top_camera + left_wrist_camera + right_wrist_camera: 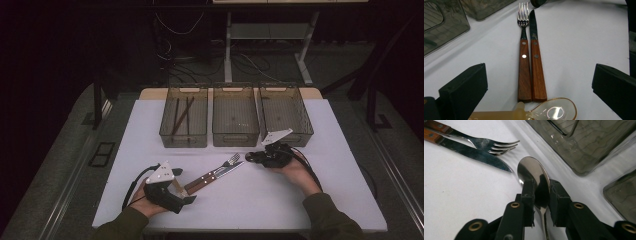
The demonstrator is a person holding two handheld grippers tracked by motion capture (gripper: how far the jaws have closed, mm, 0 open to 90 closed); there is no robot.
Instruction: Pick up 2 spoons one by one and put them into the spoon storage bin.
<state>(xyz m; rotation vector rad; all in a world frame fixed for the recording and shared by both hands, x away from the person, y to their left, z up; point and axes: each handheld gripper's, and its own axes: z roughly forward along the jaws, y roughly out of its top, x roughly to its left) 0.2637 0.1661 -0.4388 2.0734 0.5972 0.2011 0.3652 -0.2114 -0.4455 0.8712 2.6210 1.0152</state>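
Observation:
A metal spoon (534, 171) lies on the white table (325, 150) by the bins, and my right gripper (541, 188) is shut on its bowl. That gripper (252, 158) sits right of centre in the high view. A fork (523, 50) and a knife (536, 62), both with wooden handles, lie side by side in the middle of the table. My left gripper (540, 72) stands open, its jaws wide apart on either side of their handle ends. An amber plastic spoon (554, 111) lies just in front of it, untouched by the pads. The left gripper (182, 194) rests near the front left.
Three smoky clear bins stand in a row at the back. The left bin (183, 139) holds brown sticks (181, 116); the middle bin (235, 139) and right bin (300, 135) look bare. Cables trail from both grippers toward the table's front edge.

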